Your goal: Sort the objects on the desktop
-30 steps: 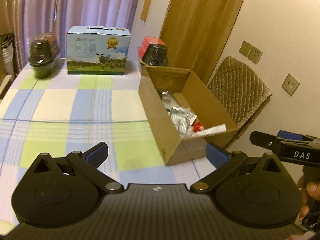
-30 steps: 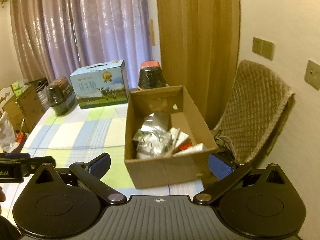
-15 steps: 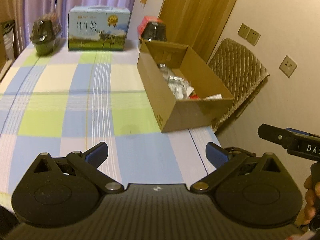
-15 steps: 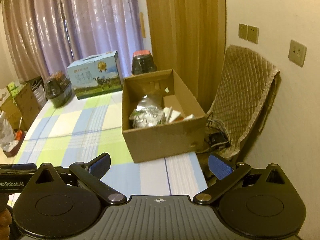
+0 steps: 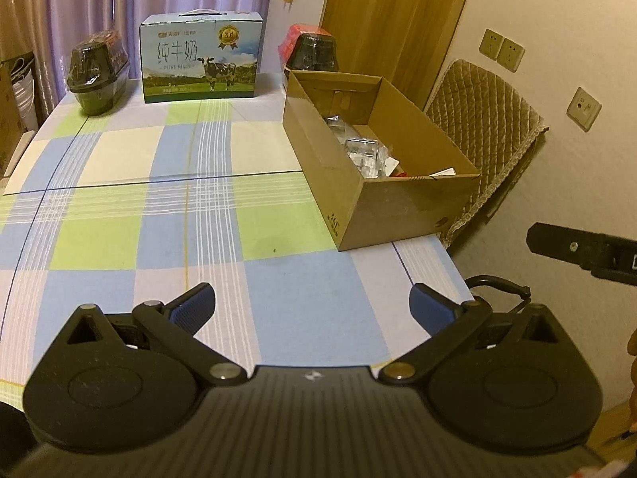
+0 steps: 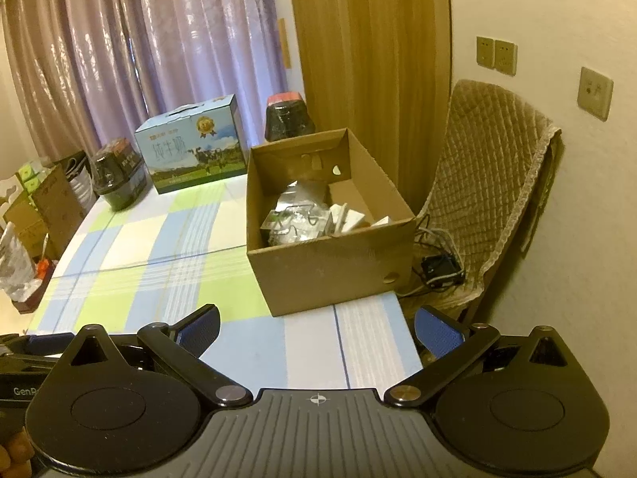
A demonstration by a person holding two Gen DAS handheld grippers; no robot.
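Observation:
An open cardboard box (image 5: 414,207) (image 6: 330,271) stands at the right side of the checked tablecloth (image 5: 199,207) (image 6: 159,255). Inside it lie silvery packets (image 5: 362,151) (image 6: 298,215) and small white and red items. My left gripper (image 5: 312,304) hangs open over the table's near edge, with nothing between its blue pads. My right gripper (image 6: 316,326) is open too, empty, in front of the box's near wall. In the left wrist view the right gripper shows as a black bar (image 5: 577,249) at the right edge.
At the far end stand a blue milk carton (image 5: 199,63) (image 6: 191,147) and two dark wrapped jars (image 5: 97,71) (image 5: 312,51). A chair with a quilted cover (image 5: 485,135) (image 6: 489,191) stands right of the table, cables (image 6: 438,263) beneath it. Boxes and bags (image 6: 36,215) sit on the left.
Both grippers have pulled back from the box toward the table's near edge, so the box looks smaller and farther. Both stay open and empty.

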